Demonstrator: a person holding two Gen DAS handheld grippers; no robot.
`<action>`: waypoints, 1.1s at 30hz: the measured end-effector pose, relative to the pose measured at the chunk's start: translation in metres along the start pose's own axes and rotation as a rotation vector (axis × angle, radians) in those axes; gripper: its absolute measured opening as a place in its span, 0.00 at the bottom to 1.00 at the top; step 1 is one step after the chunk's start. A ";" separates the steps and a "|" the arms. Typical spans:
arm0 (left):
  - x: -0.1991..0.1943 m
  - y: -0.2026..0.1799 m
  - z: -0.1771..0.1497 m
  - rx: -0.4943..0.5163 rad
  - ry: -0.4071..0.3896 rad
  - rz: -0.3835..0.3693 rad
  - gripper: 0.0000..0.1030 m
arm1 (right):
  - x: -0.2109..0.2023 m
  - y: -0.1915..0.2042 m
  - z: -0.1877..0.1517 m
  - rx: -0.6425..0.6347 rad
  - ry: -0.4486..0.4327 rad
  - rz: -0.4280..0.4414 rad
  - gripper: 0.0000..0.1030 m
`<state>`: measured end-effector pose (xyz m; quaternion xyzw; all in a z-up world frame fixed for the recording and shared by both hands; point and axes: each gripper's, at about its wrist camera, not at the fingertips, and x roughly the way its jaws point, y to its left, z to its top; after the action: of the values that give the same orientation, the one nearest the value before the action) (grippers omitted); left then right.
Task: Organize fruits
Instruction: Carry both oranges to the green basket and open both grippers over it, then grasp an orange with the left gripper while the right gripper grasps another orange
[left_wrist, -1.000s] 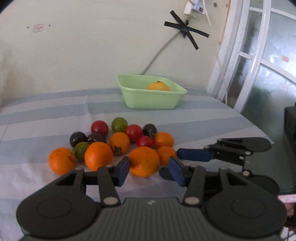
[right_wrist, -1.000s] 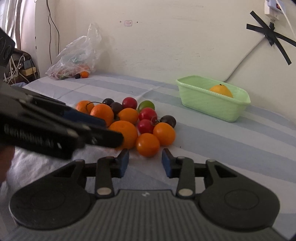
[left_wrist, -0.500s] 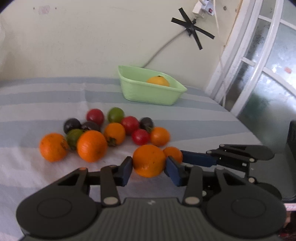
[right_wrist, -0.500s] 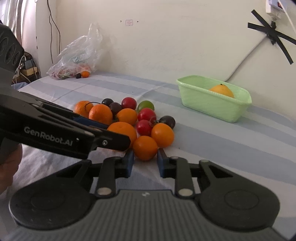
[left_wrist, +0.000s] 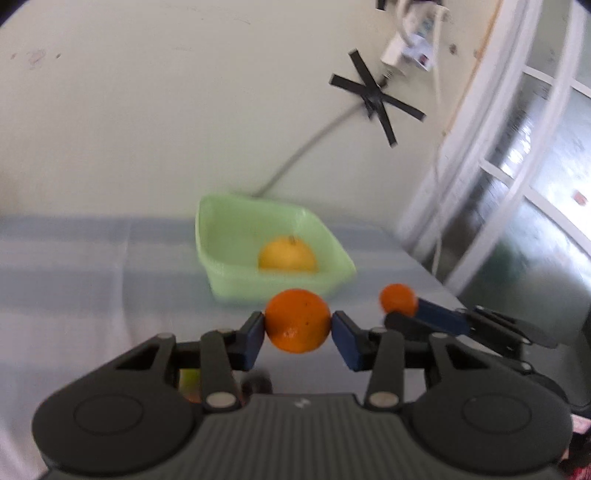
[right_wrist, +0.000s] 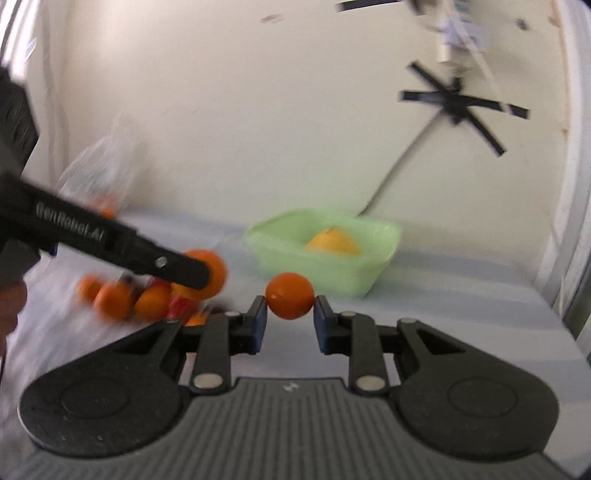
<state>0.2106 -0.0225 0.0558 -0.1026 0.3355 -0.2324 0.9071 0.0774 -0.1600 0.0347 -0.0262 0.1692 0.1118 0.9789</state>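
You have an orange (left_wrist: 297, 320) pinched in each gripper's fingers (left_wrist: 253, 339), lifted toward the tub (left_wrist: 236, 221) for sorting.

Left claw (left_wrist: 297, 336): black linkage, blue pads, silver pivot screws, ribbed grey body; right claw (right_wrist: 289, 320) identical.

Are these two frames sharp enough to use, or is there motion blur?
Left wrist: green basin and wall tape smeared; the left tongs and their orange stay crisp. Right wrist: fruit pile heavily streaked, right tongs gripping a small orange sharp.
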 end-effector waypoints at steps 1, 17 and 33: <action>0.008 0.002 0.010 -0.008 -0.002 0.008 0.40 | 0.008 -0.008 0.009 0.017 -0.014 -0.011 0.29; 0.090 0.026 0.051 -0.047 0.039 0.103 0.51 | 0.102 -0.055 0.026 -0.001 0.044 -0.096 0.30; -0.093 0.058 -0.031 -0.090 -0.106 0.204 0.51 | 0.013 -0.012 -0.001 0.167 0.058 0.164 0.30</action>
<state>0.1485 0.0731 0.0650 -0.1207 0.3060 -0.1181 0.9369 0.0917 -0.1691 0.0294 0.0662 0.2079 0.1761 0.9599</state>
